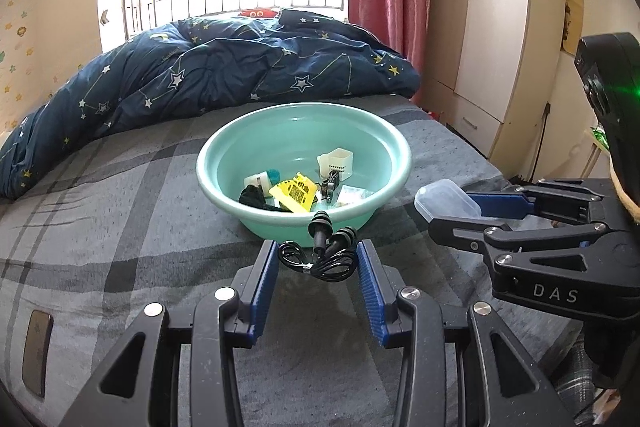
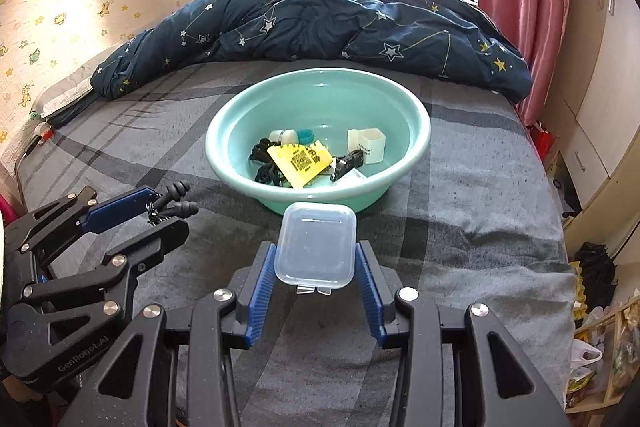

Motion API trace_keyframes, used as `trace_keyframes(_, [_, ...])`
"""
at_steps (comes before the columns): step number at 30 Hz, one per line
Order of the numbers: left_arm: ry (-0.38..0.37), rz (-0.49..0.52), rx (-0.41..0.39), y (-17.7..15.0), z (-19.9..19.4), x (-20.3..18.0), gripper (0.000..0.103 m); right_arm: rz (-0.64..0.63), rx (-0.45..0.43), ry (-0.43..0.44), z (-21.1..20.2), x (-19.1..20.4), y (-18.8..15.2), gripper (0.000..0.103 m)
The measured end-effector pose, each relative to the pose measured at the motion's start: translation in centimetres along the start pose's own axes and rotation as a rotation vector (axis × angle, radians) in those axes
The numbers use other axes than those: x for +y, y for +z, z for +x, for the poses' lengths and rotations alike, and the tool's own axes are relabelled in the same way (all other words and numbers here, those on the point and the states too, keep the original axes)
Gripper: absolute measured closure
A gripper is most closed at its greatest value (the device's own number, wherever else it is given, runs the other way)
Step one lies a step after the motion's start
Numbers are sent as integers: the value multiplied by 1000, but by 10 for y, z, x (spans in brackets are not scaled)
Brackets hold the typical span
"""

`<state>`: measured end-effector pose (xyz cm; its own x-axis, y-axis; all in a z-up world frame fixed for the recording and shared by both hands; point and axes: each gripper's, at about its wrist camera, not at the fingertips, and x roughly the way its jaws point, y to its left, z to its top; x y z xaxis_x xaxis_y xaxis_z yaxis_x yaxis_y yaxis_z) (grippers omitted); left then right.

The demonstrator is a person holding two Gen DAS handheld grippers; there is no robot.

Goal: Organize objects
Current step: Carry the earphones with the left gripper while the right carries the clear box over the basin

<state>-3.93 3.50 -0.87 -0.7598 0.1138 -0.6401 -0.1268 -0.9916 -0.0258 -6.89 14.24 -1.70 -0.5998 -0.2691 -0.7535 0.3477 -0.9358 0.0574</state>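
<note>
A teal basin stands on the grey plaid bed and holds a yellow tag, a white box and other small items. My left gripper is shut on black corded earplugs, held just in front of the basin. My right gripper is shut on a small clear plastic case, held near the basin's front rim, to the right of the left gripper.
A dark blue star-print duvet is heaped behind the basin. A brown phone-like object lies on the bed at the left. A wardrobe stands right of the bed; clutter sits on the floor.
</note>
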Motion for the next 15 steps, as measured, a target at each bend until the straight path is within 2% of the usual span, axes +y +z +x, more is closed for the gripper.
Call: trace_keyframes(15, [-23,15,20,37,20,9,59,-10,-11,16,8,-5,43,60])
